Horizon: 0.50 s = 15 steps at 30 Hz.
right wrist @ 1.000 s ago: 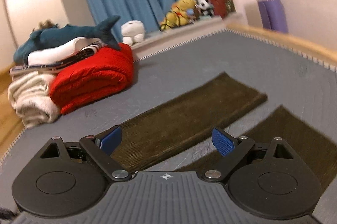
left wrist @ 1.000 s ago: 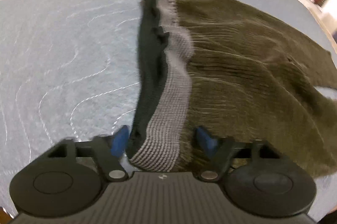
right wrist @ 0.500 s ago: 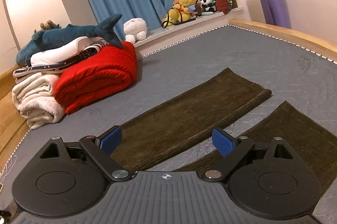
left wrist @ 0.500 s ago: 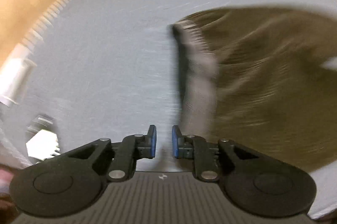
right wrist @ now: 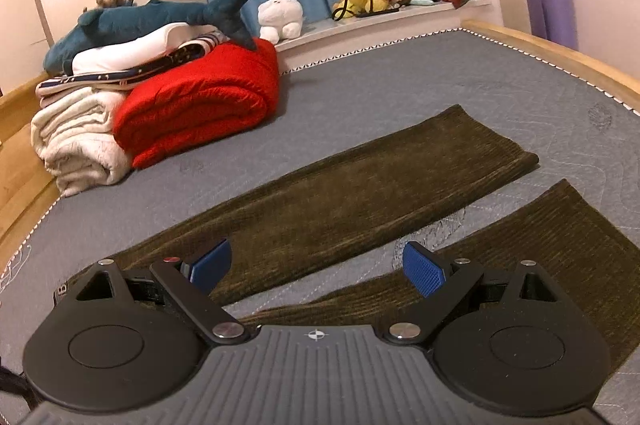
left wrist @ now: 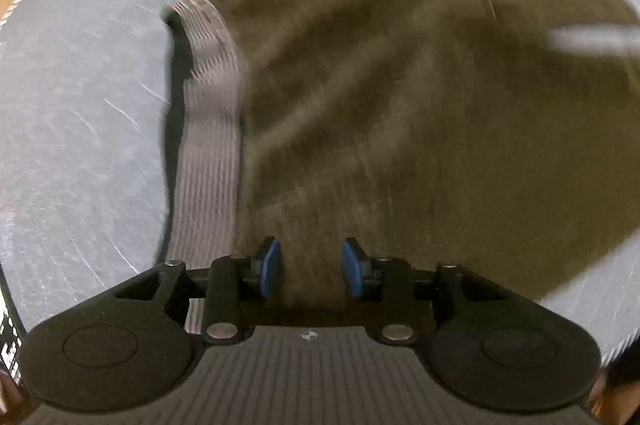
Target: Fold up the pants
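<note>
No readable writing shows in either view. The left wrist view — blurred — shows the pants (left wrist: 400, 113) spread on the grey bed (left wrist: 80, 145), their striped waistband (left wrist: 212, 145) at the left; the left claw (left wrist: 308, 267) hangs over them, jaws partly apart, gripping nothing. Only the right wrist view shows the 2 legs (right wrist: 360, 193), a red blanket (right wrist: 200, 105) and a plush shark (right wrist: 132, 25); the right claw (right wrist: 318, 265) is wide apart, empty.
</note>
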Available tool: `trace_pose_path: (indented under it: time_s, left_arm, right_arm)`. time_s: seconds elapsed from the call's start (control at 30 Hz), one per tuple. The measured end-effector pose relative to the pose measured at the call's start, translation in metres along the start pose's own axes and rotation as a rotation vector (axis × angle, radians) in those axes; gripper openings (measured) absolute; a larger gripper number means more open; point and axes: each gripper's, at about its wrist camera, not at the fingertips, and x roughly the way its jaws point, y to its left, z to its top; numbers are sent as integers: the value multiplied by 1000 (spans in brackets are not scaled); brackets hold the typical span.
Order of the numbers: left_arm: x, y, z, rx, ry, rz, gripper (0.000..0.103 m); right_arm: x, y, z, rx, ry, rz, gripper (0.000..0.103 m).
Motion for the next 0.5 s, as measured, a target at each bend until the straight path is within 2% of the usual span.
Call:
trace_pose_path:
  time_s: [0.13,0.2,0.27,0.33,0.4,0.5]
  left_arm:
    - [-43,13,22,-178,-266,-44,40]
    - [-49,18,31,-263,-351,-73,40]
    - [-53,16,37,-291,-429,-84,40]
    - [-59,12,45,-267,-500,-61,40]
    - [-61,6,60,-251,-535,-24,40]
    - [-59,2,82,-250,-549,-10,39]
  right_arm:
    - [-3,-5,1,10,-2,1,93]
    - [-3,-7,0,7,-1,-1,93]
    - [-2,-8,0,-3,0,-12,93]
    - [1,-8,-1,-17,3,-20,93]
    - [3,-7,-2,-30,4,-25,92]
    - [6,-5,-2,-56,-14,-35,82]
